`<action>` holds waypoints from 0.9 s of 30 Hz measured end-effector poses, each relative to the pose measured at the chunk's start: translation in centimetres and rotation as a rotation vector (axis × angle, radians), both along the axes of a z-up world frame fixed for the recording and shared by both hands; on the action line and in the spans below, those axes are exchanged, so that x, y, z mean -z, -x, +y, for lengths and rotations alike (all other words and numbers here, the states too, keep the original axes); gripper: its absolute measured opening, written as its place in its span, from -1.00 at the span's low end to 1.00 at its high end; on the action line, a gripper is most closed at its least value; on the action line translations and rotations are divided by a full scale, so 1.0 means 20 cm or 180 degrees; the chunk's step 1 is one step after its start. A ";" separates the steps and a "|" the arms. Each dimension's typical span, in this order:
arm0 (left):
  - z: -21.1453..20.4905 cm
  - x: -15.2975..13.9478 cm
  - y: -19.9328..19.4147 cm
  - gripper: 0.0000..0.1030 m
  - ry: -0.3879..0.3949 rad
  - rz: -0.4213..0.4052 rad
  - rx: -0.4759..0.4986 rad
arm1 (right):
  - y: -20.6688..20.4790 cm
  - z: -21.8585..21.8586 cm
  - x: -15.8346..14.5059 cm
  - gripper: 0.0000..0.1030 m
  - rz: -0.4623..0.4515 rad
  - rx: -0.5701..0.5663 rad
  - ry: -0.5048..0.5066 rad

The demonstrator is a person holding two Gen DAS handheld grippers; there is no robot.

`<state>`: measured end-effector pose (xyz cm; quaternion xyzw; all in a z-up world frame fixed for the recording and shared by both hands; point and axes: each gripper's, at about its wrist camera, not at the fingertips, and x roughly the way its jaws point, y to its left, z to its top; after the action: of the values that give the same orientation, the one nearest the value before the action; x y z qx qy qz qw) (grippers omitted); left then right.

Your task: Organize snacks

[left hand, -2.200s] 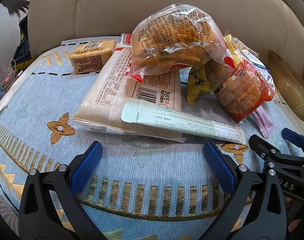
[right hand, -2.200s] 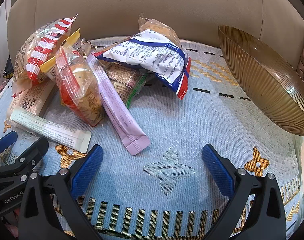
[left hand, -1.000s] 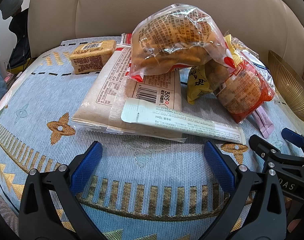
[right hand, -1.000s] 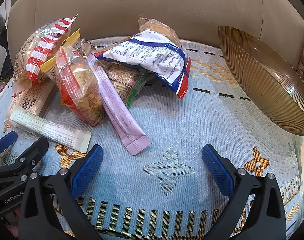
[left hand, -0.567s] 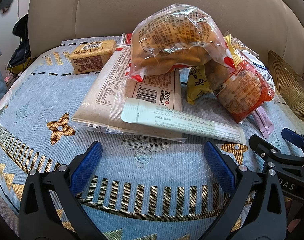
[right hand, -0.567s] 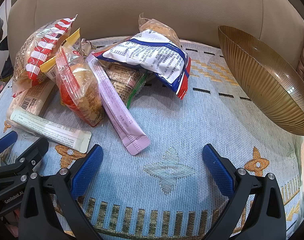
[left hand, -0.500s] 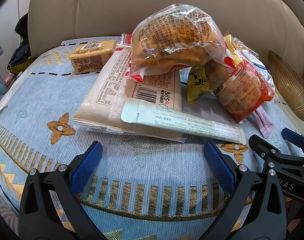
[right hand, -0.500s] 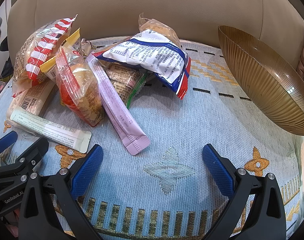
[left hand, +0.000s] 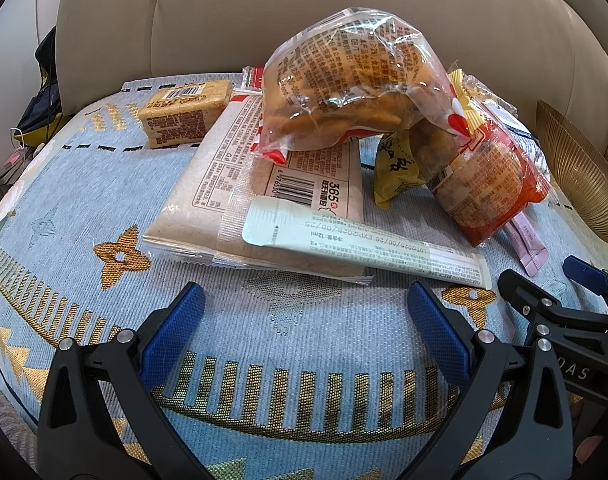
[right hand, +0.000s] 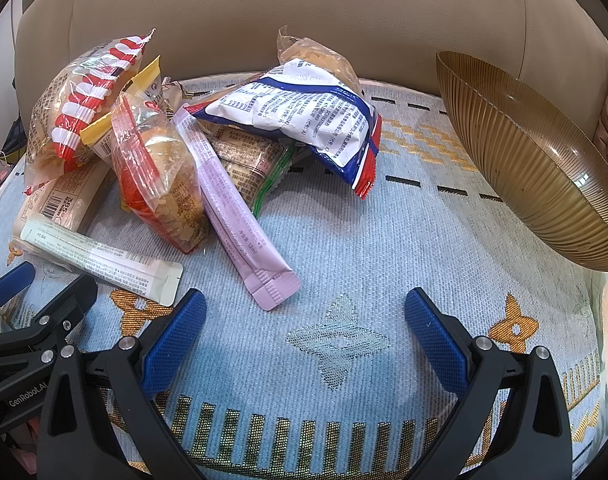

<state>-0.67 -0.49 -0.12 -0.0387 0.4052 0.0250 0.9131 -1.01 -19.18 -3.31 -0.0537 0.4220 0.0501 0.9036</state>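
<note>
A heap of snacks lies on a light blue patterned cloth (left hand: 295, 344). In the left wrist view a clear bag of biscuits (left hand: 352, 92) tops a flat beige pack (left hand: 231, 188), with a pale green stick sachet (left hand: 364, 244) across its near edge. My left gripper (left hand: 304, 308) hovers open just short of that sachet. In the right wrist view a pink stick sachet (right hand: 235, 216), a red cracker bag (right hand: 159, 184) and a white and blue bag (right hand: 299, 120) lie left of centre. My right gripper (right hand: 304, 316) is open over bare cloth, with the pink sachet's end by its left finger.
A ribbed golden bowl (right hand: 536, 168) stands at the right, empty as far as I see. A small tan wrapped block (left hand: 183, 112) sits at the far left of the heap. A beige cushioned backrest (left hand: 304, 16) rises behind the cloth. Bare cloth lies between heap and bowl.
Neither gripper nor any snack has moved. Only a dark shape at the far left edge, beyond the backrest, has shifted.
</note>
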 end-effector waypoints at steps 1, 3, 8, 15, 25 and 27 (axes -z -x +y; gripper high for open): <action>0.00 0.00 0.00 0.94 0.0000 0.0000 0.0000 | 0.00 0.00 0.00 0.91 0.0000 0.0000 0.0000; 0.00 0.00 0.00 0.94 0.0000 -0.0001 0.0000 | 0.00 0.00 0.00 0.91 0.0000 0.0000 0.0000; 0.00 0.00 0.00 0.94 0.0002 -0.0001 0.0001 | 0.00 0.00 0.00 0.91 -0.0001 -0.0002 0.0001; 0.01 0.00 0.01 0.94 0.0015 0.0001 0.0005 | 0.01 0.00 0.00 0.91 0.0041 0.0179 0.0002; 0.04 -0.08 0.01 0.94 0.0173 0.0150 -0.0038 | 0.02 -0.04 -0.09 0.91 0.0266 0.0250 -0.0162; 0.09 -0.15 0.04 0.94 0.0378 0.0019 -0.0148 | 0.04 -0.06 -0.15 0.91 0.0095 0.0225 -0.0302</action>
<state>-1.45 1.25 2.79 -0.1021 0.4077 0.0222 0.9071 -1.88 -20.42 -0.27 0.0048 0.4342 0.0388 0.9000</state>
